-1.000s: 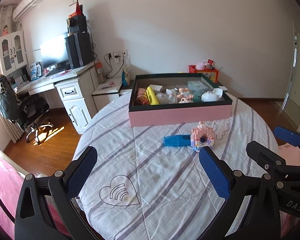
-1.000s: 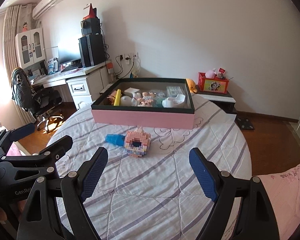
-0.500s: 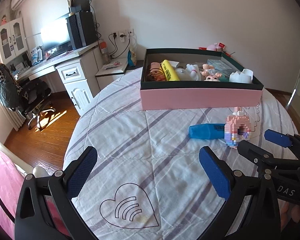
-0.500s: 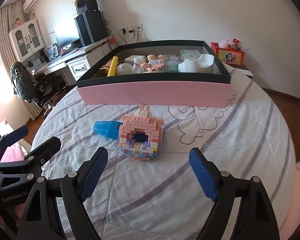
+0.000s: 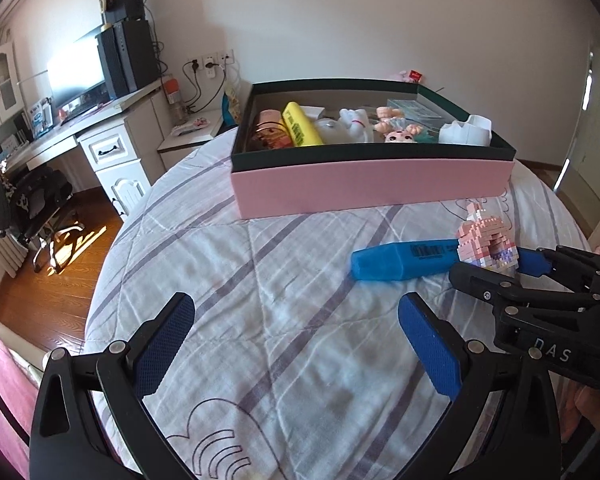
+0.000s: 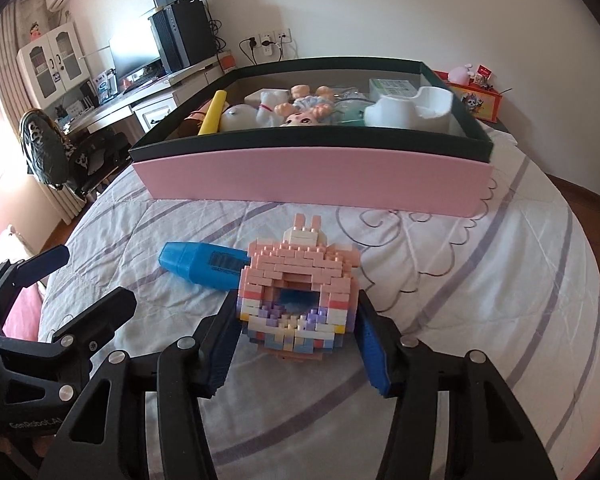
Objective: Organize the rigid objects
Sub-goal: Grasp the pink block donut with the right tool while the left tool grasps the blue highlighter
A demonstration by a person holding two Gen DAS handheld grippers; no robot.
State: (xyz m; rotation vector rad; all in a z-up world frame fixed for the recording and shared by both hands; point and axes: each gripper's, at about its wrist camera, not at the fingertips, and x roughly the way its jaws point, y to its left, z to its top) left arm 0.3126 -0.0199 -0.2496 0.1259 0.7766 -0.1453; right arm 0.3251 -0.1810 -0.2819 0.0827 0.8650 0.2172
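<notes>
A pink brick-built ring model (image 6: 298,300) stands on the quilted round table, also seen in the left wrist view (image 5: 486,240). My right gripper (image 6: 296,344) has closed in around its sides, pads touching it. A blue highlighter (image 6: 204,266) lies behind it to the left; it also shows in the left wrist view (image 5: 404,262). My left gripper (image 5: 296,340) is open and empty over bare cloth, left of the highlighter. The pink box with dark rim (image 6: 312,172) holds dolls, a yellow marker and white pieces.
The box (image 5: 372,184) fills the far side of the table. A desk with a monitor (image 5: 76,80), a white cabinet and an office chair (image 5: 28,204) stand to the left. A red toy box (image 6: 478,100) sits behind on the right.
Both grippers moved forward toward the table. My right gripper lowered onto the brick model and its jaws narrowed around it. My left gripper stayed open.
</notes>
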